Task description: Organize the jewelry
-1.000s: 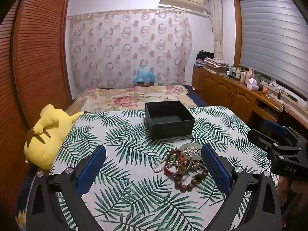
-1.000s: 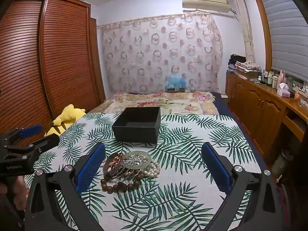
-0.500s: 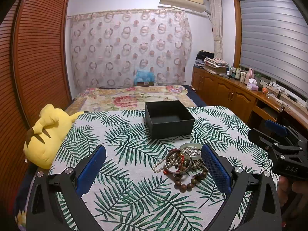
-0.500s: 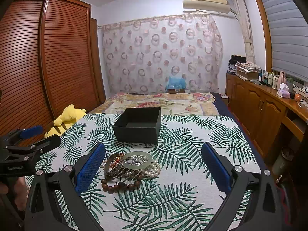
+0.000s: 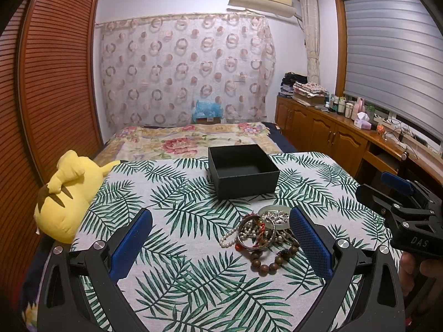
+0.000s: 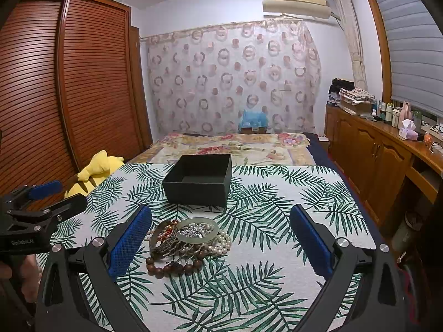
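Note:
A pile of jewelry [image 5: 265,232] lies on the leaf-print cloth: a pale jade bangle [image 6: 197,230], a silver bangle [image 5: 256,233], pearl strands [image 5: 228,239] and a brown wooden bead bracelet [image 5: 272,261]. The pile also shows in the right wrist view [image 6: 188,244]. An open, empty black box [image 5: 242,170] [image 6: 199,179] stands just beyond it. My left gripper [image 5: 221,244] is open and empty, with the pile close to its right finger. My right gripper [image 6: 220,244] is open and empty, with the pile close to its left finger.
A yellow plush toy [image 5: 65,196] lies at the left edge of the cloth-covered surface [image 5: 166,193]. A bed [image 5: 193,137] extends behind. A wooden sideboard [image 5: 332,135] with bottles runs along the right wall, and a slatted wardrobe [image 6: 69,96] stands on the left.
Almost nothing has changed. Both grippers stay open and drift very slightly; the jewelry and box have not moved.

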